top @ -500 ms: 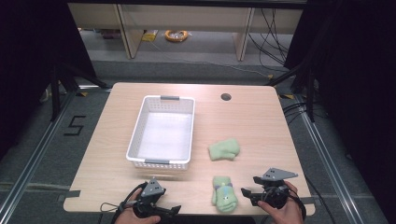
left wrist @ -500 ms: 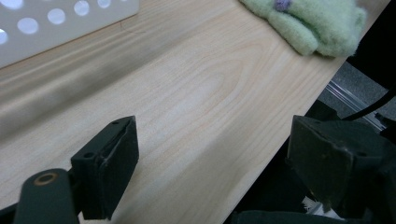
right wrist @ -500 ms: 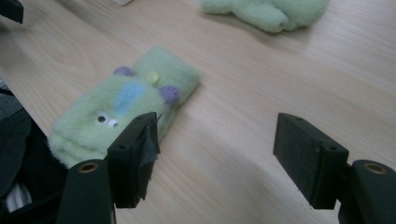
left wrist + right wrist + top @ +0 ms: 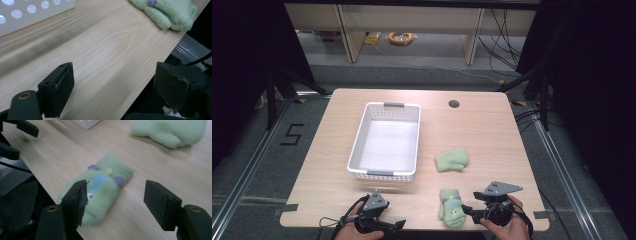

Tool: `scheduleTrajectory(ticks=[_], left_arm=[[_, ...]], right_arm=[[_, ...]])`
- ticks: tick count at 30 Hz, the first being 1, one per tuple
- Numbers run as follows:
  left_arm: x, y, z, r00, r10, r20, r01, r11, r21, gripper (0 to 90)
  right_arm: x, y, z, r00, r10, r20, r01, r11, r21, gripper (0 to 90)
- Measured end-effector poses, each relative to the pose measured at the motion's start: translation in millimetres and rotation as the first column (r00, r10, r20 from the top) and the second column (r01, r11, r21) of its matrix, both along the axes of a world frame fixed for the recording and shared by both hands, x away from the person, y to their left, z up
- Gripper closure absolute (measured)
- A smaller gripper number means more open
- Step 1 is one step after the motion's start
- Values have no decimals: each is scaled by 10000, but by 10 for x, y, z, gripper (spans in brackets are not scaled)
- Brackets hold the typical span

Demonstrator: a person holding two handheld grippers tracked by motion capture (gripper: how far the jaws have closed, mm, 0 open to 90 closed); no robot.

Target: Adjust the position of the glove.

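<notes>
Nothing is packed yet: the white basket [image 4: 384, 142] sits empty on the surface [image 4: 482, 130], and both green mittens lie outside it. The near mitten [image 4: 451, 207], the one with coloured buttons, rests at the front edge, just ahead of the right tongs [image 4: 469, 211], its long axis running from the near edge away toward the far mitten [image 4: 452, 161]. The right tongs stand spread, pinching nothing, one pad [image 4: 75, 202] just beside the mitten. The left tongs [image 4: 387, 227] are spread too, over bare wood. Grasping, lifting and dropping both mittens in remains.
</notes>
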State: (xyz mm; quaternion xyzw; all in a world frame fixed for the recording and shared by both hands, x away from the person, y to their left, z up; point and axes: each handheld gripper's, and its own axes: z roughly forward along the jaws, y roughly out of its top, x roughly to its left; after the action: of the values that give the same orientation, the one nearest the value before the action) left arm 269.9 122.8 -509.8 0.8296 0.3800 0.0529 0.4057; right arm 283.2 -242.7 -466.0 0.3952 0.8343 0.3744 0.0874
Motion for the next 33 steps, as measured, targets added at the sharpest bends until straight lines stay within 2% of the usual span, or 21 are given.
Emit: scheduleTrajectory(ticks=[2,3,6,7,8,9,10,11,13,14,15,17,18,19,20,24,26,29,30,32,33], left_arm=[[1,1,3,10000,-27,0,27,10000,-7,159],[3,7,10,9999,-156,64,156,9999,-21,160],[3,3,8,9999,-102,64,103,9999,-79,160],[3,3,8,9999,-99,65,99,9999,-77,160],[3,3,9,9999,-97,60,98,9999,-84,160],[4,2,9,9999,-92,59,93,9999,-86,160],[4,2,9,9999,-92,59,93,9999,-86,160],[3,2,9,9999,-84,79,85,9999,-97,160],[7,14,17,9999,-126,110,125,9999,70,160],[9,13,16,9999,-91,104,90,10000,25,160],[4,0,10,10000,-17,78,18,9999,-166,160],[4,1,9,10000,-45,70,46,9999,-147,159],[3,1,10,9999,-70,75,71,9999,-139,160],[7,10,15,9999,-93,90,93,10000,13,160],[4,5,15,9999,-97,81,98,9999,-81,160],[0,3,17,9999,-73,74,74,9999,-140,160],[3,11,18,9998,-186,81,187,9998,-17,160],[-5,-3,10,10000,-14,-15,14,9999,-118,160],[-5,-2,11,10000,-13,-4,13,10000,-98,160],[-6,0,13,10000,-76,-33,75,9999,-130,160],[-1,3,14,10000,-68,65,68,9999,-140,160]], right_arm=[[-1,74,13,9997,-33,-229,36,9998,170,389],[12,105,16,9997,130,-186,-130,9999,51,409],[5,192,2,9994,-49,-353,52,9999,95,402],[35,215,-3,9990,327,-296,-332,9993,-153,399],[34,265,-23,9990,290,-342,-292,9996,-60,399],[45,339,-38,9976,376,-579,-404,9980,-479,399],[60,361,-54,9976,518,-464,-546,9967,-602,399],[62,401,-58,9963,490,-712,-543,9958,-740,401],[96,439,-85,9950,789,-620,-844,9923,-907,404],[113,466,-112,9954,782,-552,-825,9934,-797,416],[123,482,-106,9940,702,-844,-772,9935,-833,420],[152,518,-134,9949,603,-810,-687,9922,-1045,418],[161,530,-130,9932,650,-966,-769,9890,-1261,415],[172,553,-153,9944,670,-816,-768,9895,-1228,411],[174,565,-149,9925,668,-1026,-812,9863,-1434,407],[186,624,-218,9926,759,-943,-938,9747,-2030,449],[184,620,-220,9916,763,-1048,-968,9734,-2077,501],[222,560,-245,9890,1180,-887,-1329,9733,-1869,659],[246,528,-232,9850,1476,-895,-1631,9657,-2021,713],[262,492,-227,9776,1767,-1142,-1941,9668,-1661,796],[306,451,-247,9697,2310,-792,-2411,9574,-1589,819]])
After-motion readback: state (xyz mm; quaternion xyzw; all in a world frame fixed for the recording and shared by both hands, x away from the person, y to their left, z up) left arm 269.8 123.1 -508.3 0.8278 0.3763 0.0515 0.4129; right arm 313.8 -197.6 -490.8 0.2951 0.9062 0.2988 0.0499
